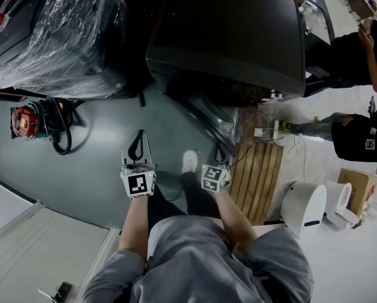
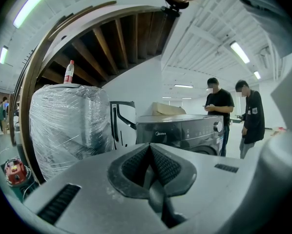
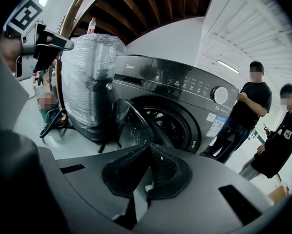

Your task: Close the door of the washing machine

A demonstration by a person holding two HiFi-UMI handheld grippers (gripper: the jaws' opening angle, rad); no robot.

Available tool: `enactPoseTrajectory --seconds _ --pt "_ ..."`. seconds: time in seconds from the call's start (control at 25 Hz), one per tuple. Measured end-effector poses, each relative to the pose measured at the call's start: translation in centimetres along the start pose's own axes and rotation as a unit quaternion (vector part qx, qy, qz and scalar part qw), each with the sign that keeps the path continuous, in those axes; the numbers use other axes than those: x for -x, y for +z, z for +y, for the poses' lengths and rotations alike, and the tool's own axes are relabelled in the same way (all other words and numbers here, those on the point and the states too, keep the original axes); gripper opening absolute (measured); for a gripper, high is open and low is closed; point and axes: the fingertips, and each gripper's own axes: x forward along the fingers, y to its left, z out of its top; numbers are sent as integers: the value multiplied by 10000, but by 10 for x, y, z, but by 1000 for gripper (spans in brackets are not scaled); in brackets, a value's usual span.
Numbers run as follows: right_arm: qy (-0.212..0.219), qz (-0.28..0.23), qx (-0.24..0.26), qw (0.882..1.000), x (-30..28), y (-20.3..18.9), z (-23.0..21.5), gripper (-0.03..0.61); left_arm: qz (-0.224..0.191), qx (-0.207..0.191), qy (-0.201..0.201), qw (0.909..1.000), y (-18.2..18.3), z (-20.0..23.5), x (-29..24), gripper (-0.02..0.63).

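Showing the door (image 3: 136, 123) of a dark front-loading washing machine (image 3: 185, 89) hanging wide open, swinging out from the left side of the round opening toward the viewer. Appearing nearly edge-on in the right gripper view, with its rim curving up from just past the fingertips toward 11 o'clock. Placing the drum (image 3: 173, 126) behind it at about 1 o'clock, looking dark inside, with no telling whether anything is lying in it.

Holding the right gripper (image 3: 148, 167) with its fingers pressed together on nothing, aiming at the door's free edge at 12 o'clock, near it but seemingly not touching. Holding the left gripper (image 2: 150, 165) likewise pinched shut and empty, sitting at 9 o'clock from the right one in the head view, facing the machine's upper front rather than the door.

Judging the right gripper the nearer of the two. Expecting the coming move to be pushing the free edge round toward 1 o'clock until it is meeting the opening.

Surrounding the machine:
- a bulky plastic-wrapped load (image 3: 92, 82) at 9 o'clock, carrying a bottle (image 3: 91, 26) on top
- a cardboard box (image 2: 170, 108) resting on the machine's lid, contents not showing
- a wooden pallet (image 1: 258, 178) lying on the floor at 3 o'clock of the right gripper
- two people (image 3: 253, 101) standing at the machine's 3 o'clock side
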Motion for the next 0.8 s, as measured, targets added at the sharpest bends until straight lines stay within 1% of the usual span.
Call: enactPoseTrajectory --seconds 0.16,0.4,0.6,0.8 --pt "-54 -21 -21 10000 -5 1 -8 0 -33 84 -8 10000 -4 -4 -1 0" --pt "-147 -75 -92 9998 -13 6 -19 0 76 -55 -95 9999 -2 -9 -4 0" --pt "-219 -81 -180 9996 -21 8 -28 0 59 -49 -118 9999 -2 -10 -6 0" --pt "-283 -145 -164 9994 -30 14 -39 0 49 -15 -101 9999 -5 -10 -7 0"
